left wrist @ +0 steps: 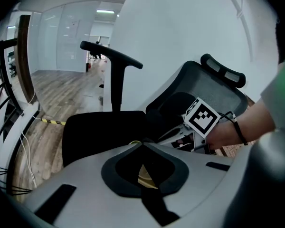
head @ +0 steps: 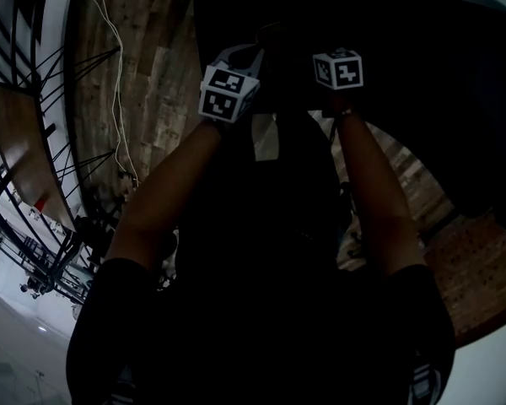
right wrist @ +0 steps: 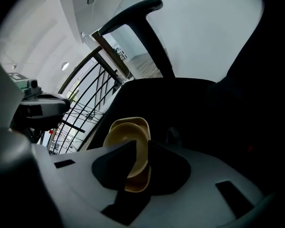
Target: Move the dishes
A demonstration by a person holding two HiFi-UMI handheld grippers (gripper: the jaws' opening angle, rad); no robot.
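We found the left gripper (left wrist: pixel 142 145) clenched on a yellow dish (left wrist: pixel 147 177); only a thin curved edge of the dish showed, in the dark hollow just behind the meeting jaws. The right gripper (right wrist: pixel 141 144) was grasping a tan bowl (right wrist: pixel 126 132) by its rim; the bowl stood tilted on edge between the jaws and rose past their tips toward the left. From the head view we saw the left forearm (head: pixel 173 184) and right forearm (head: pixel 371 192) stretched forward side by side, with the marker cubes (head: pixel 228 91) near each other at their ends; little else showed there in the dark. In the left gripper view the right hand (left wrist: pixel 228 132) sat close on the right, a thin strap round its wrist. Beyond both grippers stood a black office chair (left wrist: pixel 104 132) with its armrest (left wrist: pixel 111 53) upright; farther off lay a wooden floor (left wrist: pixel 61 87), and a black railing (right wrist: pixel 85 103) ran to the left.
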